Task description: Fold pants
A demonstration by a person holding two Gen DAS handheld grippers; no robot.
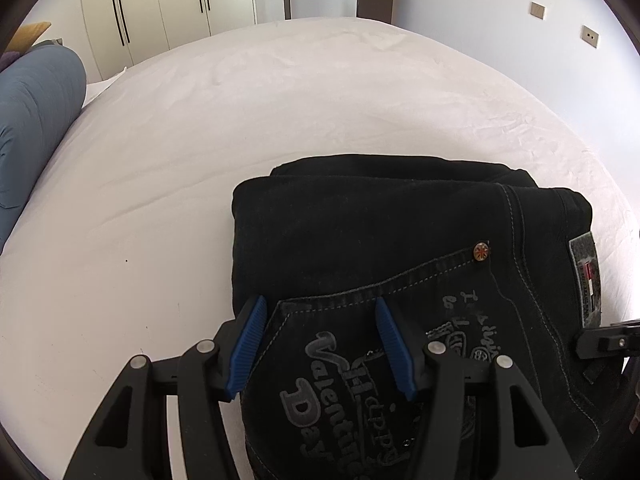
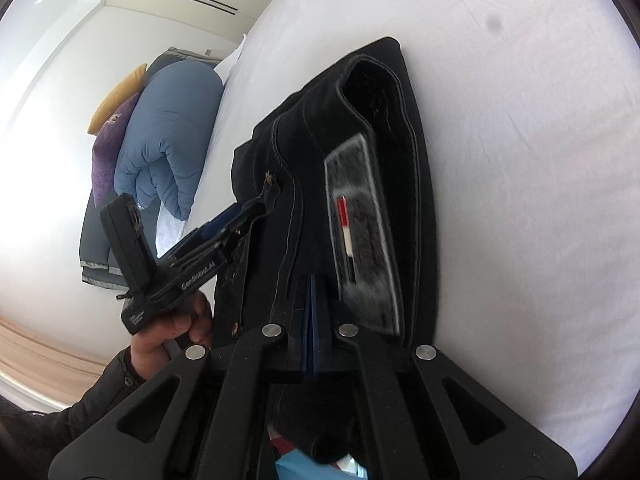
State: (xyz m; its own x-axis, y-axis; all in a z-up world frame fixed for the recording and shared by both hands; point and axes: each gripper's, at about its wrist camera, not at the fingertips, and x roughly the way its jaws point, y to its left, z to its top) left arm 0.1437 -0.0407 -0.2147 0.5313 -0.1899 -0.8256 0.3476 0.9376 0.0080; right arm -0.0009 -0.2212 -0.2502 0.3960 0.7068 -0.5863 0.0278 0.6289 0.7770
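Black jeans (image 1: 380, 232) lie folded in a thick stack on the white bed sheet (image 1: 200, 140). A back pocket with grey lettering and a waistband patch (image 1: 586, 280) face up. My left gripper (image 1: 320, 344) is open, its blue pads (image 1: 246, 344) hovering over the pocket at the near left edge. In the right wrist view the jeans (image 2: 360, 160) are seen from the waistband side. My right gripper (image 2: 314, 320) has its blue pads pressed together at the waistband edge of the jeans. The left gripper (image 2: 248, 208) shows there too, held by a hand.
A rolled blue duvet (image 1: 36, 120) lies at the bed's left side, with purple and yellow cushions (image 2: 108, 148) behind it. White wardrobes (image 1: 160, 4) and a door stand beyond the bed. The sheet extends around the jeans.
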